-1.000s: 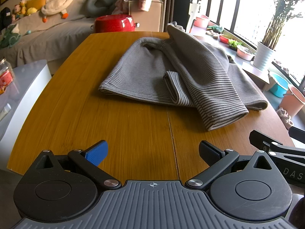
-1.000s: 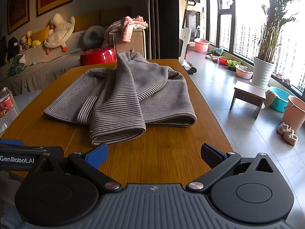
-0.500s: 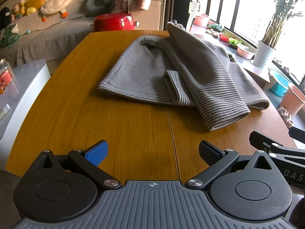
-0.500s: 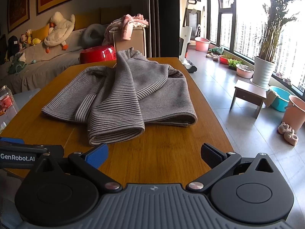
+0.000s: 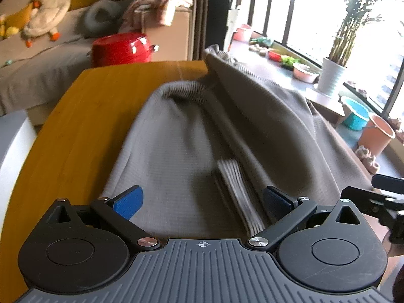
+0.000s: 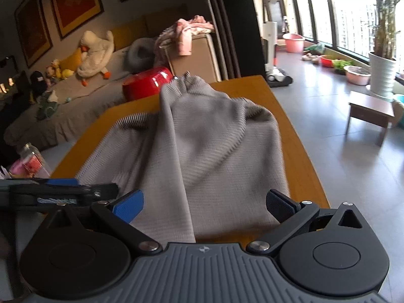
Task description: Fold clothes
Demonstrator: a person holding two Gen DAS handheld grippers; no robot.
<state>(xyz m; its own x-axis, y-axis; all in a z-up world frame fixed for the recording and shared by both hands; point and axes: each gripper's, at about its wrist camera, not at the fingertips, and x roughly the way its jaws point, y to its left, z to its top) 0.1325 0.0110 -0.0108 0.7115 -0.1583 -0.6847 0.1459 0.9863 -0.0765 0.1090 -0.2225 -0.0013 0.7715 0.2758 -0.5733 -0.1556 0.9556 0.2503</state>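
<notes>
Both grippers have swept forward in the last second, the left gripper (image 5: 200, 203) and right gripper (image 6: 204, 205) now spread wide over the near hem of the striped sweater (image 5: 192, 136). It lies rumpled on the wooden table (image 5: 75, 116), a sleeve thrown across its body, so a grab at the hem looks close.

Daylight poured through tall dark-framed windows (image 6: 353, 15) on the right onto a grey tiled floor (image 6: 325, 116). A white planter (image 6: 382, 75) with tall stalks stood by the glass, near pink basins (image 6: 294, 43) and a low wooden stool (image 6: 371, 112). Against the far wall, under framed pictures (image 6: 75, 2), a sofa (image 6: 83, 93) held a plush goose (image 6: 94, 53), and a red pot (image 6: 146, 83) stood behind the wooden surface (image 5: 73, 123).
</notes>
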